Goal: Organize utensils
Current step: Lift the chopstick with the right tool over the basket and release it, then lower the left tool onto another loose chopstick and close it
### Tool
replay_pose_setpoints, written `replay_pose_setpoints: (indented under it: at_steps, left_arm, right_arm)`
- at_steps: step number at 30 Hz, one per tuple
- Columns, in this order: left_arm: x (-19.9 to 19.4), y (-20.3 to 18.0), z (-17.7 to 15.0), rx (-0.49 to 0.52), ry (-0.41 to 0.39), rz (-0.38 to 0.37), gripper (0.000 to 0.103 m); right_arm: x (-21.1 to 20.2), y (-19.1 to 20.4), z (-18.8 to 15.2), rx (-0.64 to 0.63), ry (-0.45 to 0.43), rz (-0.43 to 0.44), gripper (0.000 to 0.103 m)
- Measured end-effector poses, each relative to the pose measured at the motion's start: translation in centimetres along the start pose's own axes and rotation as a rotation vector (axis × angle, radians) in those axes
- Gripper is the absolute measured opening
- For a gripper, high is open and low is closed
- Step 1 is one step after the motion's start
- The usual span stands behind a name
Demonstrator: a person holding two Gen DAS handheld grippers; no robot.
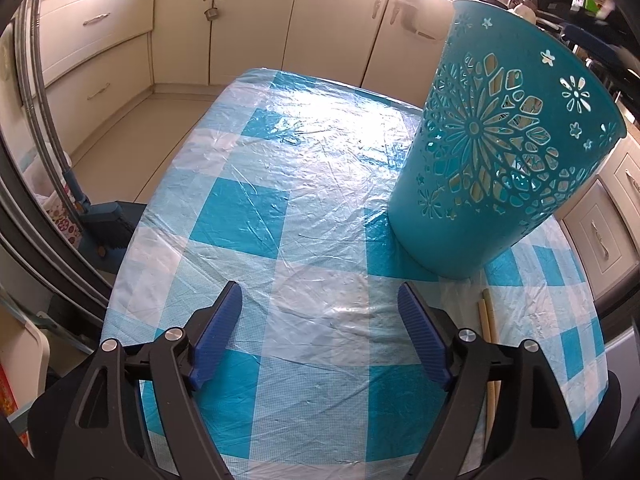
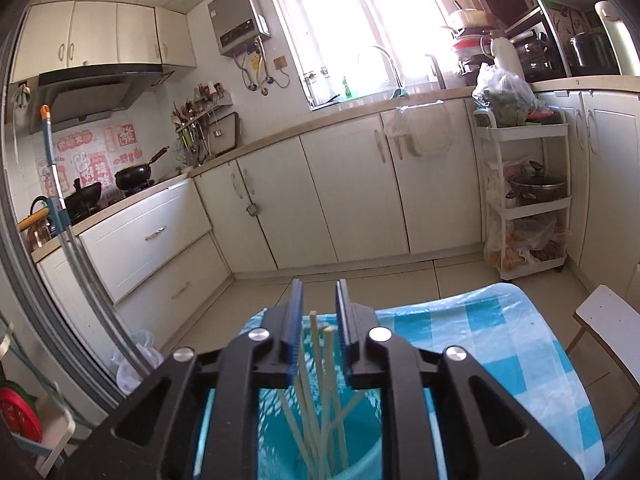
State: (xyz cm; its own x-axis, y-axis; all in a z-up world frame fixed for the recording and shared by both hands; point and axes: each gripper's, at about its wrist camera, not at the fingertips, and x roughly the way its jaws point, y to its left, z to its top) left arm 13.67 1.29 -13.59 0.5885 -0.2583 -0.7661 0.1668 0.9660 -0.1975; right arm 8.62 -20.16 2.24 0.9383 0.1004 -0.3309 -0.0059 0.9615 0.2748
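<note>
Standing on the checked blue-and-white tablecloth (image 1: 280, 184), toward its right side: one teal plastic holder (image 1: 500, 152) with flower-pattern cut-outs, upright, pale sticks visible through its openwork. Contents, seen from the right wrist view: a loose bundle of pale chopsticks (image 2: 316, 392), fanned inside the tub, tips rising between the blue pads of the right gripper (image 2: 318, 320). Right gripper: directly above the holder's mouth, jaws slightly parted, pads not pressing on the chopsticks that stand in the gap, so nothing appears held. Left gripper (image 1: 320, 336): low over the cloth, near the holder's base, jaws spread wide, nothing between them. Outstanding stock: two more chopsticks (image 1: 488, 344), lying side by side on the cloth just to the right of the left gripper's right finger, ends close to the holder's foot; their lower lengths are hidden behind the gripper body. Step in hand, by judgement: a batch has gone into the holder and the right hand is at the release point. Next move, by judgement: lift the right gripper clear without dragging the upright tips, then take the remaining pair on the cloth. That pick calls for a flat, low approach and a close across both sticks at once, since thin round sticks on slick plastic sheeting are likely to roll apart.
</note>
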Motion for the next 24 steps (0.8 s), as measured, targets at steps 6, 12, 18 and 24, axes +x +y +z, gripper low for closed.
replay_pose_setpoints:
  at_steps: [6, 12, 18, 24]
  left_arm:
    - [0.0, 0.0, 0.0, 0.001, 0.000, -0.001, 0.078]
    - [0.1, -0.1, 0.0, 0.006, 0.003, 0.003, 0.079]
    - [0.0, 0.0, 0.0, -0.001, 0.002, 0.002, 0.080]
    - [0.1, 0.1, 0.0, -0.003, 0.003, -0.001, 0.081]
  right_arm:
    - [-7.5, 0.4, -3.0, -0.017, 0.003, 0.018, 0.029]
    - [-6.1, -0.8, -12.0, -0.023, 0.379, -0.024, 0.020]
    - [-2.1, -1.7, -14.8, 0.013, 0.501, -0.061, 0.018]
    - [0.2, -1.3, -15.5, -0.022, 0.557, -0.095, 0.017]
